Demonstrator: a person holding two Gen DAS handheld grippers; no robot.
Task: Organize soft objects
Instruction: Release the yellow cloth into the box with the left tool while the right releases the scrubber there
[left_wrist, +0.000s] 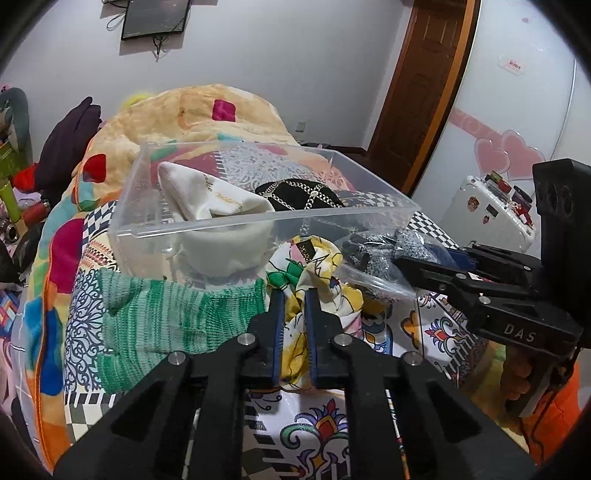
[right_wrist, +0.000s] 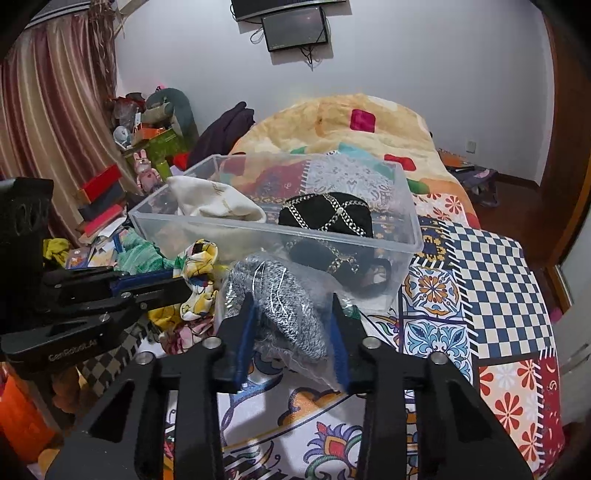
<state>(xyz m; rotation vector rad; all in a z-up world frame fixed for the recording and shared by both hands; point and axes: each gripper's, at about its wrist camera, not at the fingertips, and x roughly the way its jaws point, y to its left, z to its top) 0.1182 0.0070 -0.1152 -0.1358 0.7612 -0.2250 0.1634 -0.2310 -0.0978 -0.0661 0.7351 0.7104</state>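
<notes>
- Clear plastic bin (left_wrist: 266, 218) sits on the patterned bedspread (left_wrist: 325, 421), holding a cream cloth (left_wrist: 218, 199) at left and a black chain-print piece (left_wrist: 299, 195) at right.
- Left gripper (left_wrist: 294, 314) pinches the yellow floral scarf (left_wrist: 314, 266) just in front of the bin.
- Right gripper (right_wrist: 293, 321) has its fingers around a grey knit in a clear bag (right_wrist: 284, 295), touching it on both sides.
- Green knit (left_wrist: 166, 317) lies at near left.

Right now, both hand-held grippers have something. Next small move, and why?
Probably lift the left hand-held gripper and carry its floral scarf over the near wall of the clear bin. It is already pinched, the bin sits just behind, and there is space between the white cloth and black pouch.
</notes>
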